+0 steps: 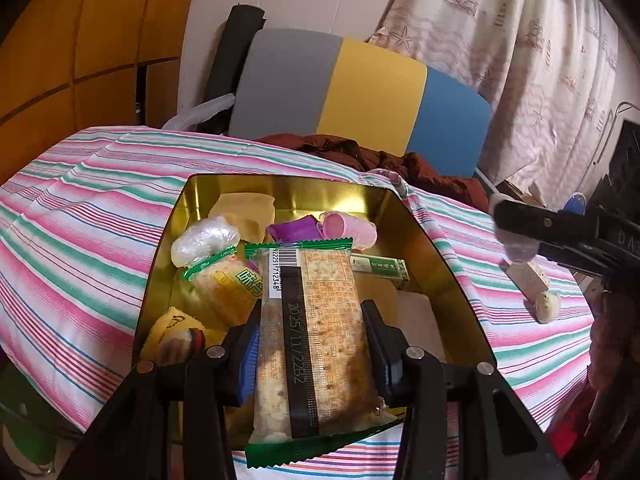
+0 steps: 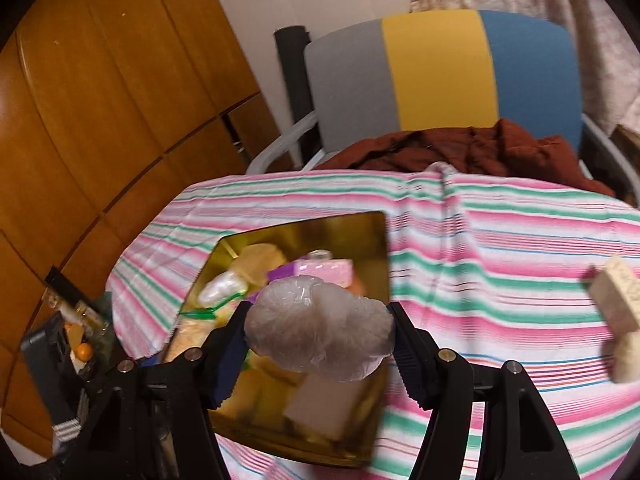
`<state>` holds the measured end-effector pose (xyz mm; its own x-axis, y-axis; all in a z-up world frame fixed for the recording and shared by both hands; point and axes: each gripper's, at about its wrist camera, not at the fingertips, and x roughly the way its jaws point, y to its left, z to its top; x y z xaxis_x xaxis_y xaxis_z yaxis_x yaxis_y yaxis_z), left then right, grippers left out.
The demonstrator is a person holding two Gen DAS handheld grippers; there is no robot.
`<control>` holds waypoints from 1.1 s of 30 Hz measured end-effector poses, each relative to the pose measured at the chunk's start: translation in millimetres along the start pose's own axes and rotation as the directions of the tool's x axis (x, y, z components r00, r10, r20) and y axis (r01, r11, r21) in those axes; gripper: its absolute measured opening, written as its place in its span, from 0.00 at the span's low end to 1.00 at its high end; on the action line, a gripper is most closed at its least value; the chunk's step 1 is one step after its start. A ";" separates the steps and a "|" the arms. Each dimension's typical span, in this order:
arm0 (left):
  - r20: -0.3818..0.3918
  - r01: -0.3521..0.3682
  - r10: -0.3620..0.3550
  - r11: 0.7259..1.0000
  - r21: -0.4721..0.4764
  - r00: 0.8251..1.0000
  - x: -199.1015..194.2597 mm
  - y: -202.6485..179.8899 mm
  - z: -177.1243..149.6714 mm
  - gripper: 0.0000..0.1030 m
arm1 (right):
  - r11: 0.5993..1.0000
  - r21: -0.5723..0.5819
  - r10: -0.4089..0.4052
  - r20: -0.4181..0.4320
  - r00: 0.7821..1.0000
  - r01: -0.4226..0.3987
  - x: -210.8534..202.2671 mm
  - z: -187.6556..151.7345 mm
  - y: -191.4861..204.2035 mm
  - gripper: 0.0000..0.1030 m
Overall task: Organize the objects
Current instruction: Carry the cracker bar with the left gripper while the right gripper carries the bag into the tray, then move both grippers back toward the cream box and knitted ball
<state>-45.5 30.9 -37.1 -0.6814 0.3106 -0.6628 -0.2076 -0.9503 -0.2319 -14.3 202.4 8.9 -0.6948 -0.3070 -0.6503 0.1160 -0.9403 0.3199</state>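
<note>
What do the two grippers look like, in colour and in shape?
Both grippers, left and right, are matte black, with two angular fingers joined by round silver pins. The inner pads are ribbed, blue on one finger and dark on the other. Pale letters are partly readable on the right gripper's side in the left wrist view.

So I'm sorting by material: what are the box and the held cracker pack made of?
The box looks like metal tin: gold, mirror-glossy walls with reflections. The cracker pack in the left gripper looks like thin clear plastic film with crimped green edges.
</note>
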 end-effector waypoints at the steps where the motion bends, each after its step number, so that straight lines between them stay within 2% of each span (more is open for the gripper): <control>1: -0.002 -0.005 0.005 1.000 0.004 1.000 0.9 -0.4 -1.0 0.44 | 1.000 -0.003 0.004 -0.004 1.000 -0.004 3.6 -1.2 3.4 0.64; 9: -0.019 -0.058 0.059 0.998 0.030 0.998 6.8 -2.5 -4.6 0.44 | 1.000 -0.015 0.006 -0.041 0.999 -0.007 25.3 -2.5 18.0 0.65; 18: 0.021 -0.099 0.098 0.993 0.059 0.995 -2.7 -5.1 -0.1 0.45 | 0.999 -0.031 -0.013 -0.041 0.999 0.012 39.5 9.4 30.1 0.70; 22: 0.016 -0.114 0.113 0.992 0.045 0.993 -3.8 -1.9 0.0 0.45 | 0.999 -0.048 -0.026 -0.035 0.999 0.024 42.0 7.2 35.1 0.86; 28: 0.022 -0.136 0.135 0.990 0.046 0.991 -7.4 -1.2 2.0 0.45 | 0.998 -0.046 -0.039 -0.021 0.999 0.038 40.8 3.7 35.3 0.97; 33: 0.026 -0.151 0.150 0.987 0.054 0.988 -7.6 -3.1 2.0 0.45 | 0.998 -0.038 -0.053 -0.013 0.998 0.053 36.6 -2.1 33.2 1.00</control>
<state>-41.1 31.5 -29.9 -0.7227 0.1643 -0.6714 -0.1404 -0.9860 -0.0902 -34.4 159.7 -5.7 -0.6910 -0.2581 -0.6752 0.1060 -0.9602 0.2585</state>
